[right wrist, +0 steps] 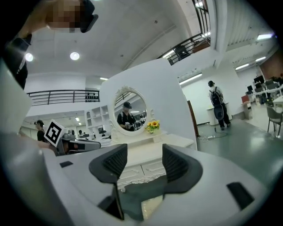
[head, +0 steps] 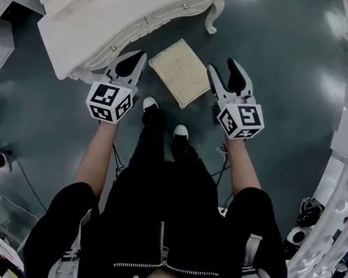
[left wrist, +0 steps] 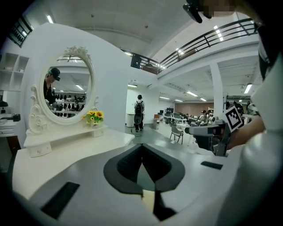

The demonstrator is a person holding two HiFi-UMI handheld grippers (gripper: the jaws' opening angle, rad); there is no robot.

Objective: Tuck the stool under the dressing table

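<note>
stool stands on the floor just past the person's shoes, flanked by the two grippers, and neither seems to touch it. it's not yet under the dressing table beyond. left gripper has its jaws pressed together, empty; right gripper has them apart with nothing between. i'd call this the reach-in: next, both must meet the seat's edges and push it toward the table. only the gripper views show the oval mirror and sunflowers.
</note>
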